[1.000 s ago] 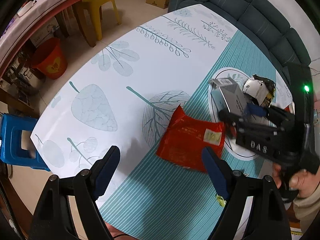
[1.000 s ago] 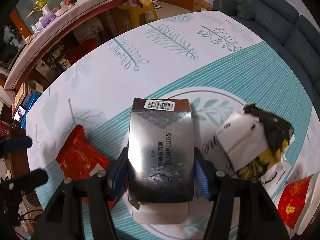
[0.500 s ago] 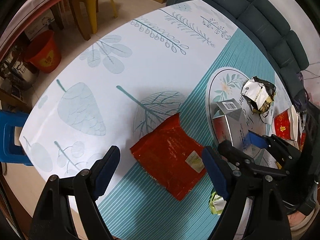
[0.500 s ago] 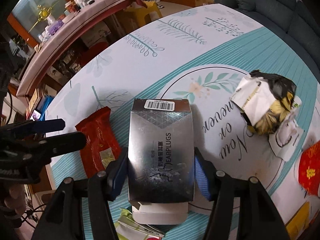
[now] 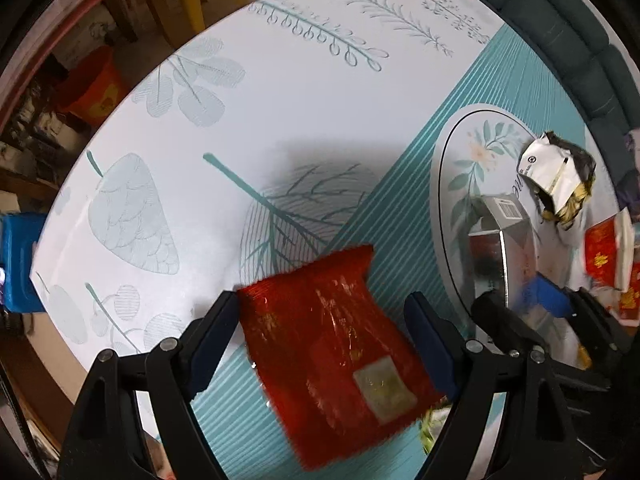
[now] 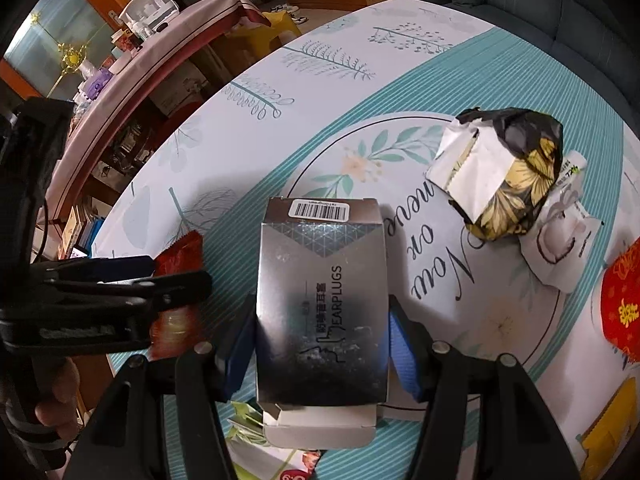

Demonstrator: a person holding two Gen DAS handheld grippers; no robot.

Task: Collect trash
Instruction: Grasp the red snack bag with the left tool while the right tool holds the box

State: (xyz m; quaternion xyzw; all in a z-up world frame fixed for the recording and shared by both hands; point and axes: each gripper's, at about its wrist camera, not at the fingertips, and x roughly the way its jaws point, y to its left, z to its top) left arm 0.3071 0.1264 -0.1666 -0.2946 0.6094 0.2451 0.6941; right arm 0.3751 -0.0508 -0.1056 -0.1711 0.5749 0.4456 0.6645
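Left gripper (image 5: 320, 336): jaws wide, empty, pointing down.
Red wrapper (image 5: 336, 360): flat on table (image 5: 280, 100), between those jaws, lengthwise along them.
Right gripper (image 6: 320, 344): clamped on silver box (image 6: 322, 300).

A silver earplug box (image 6: 322, 300) sits clamped between the blue pads of the right gripper (image 6: 322, 344) above a leaf-print tablecloth (image 6: 360, 60). At left, the left gripper (image 6: 176, 276) straddles a red wrapper (image 6: 180, 256); far right lies a crumpled black-and-white bag (image 6: 500, 176).
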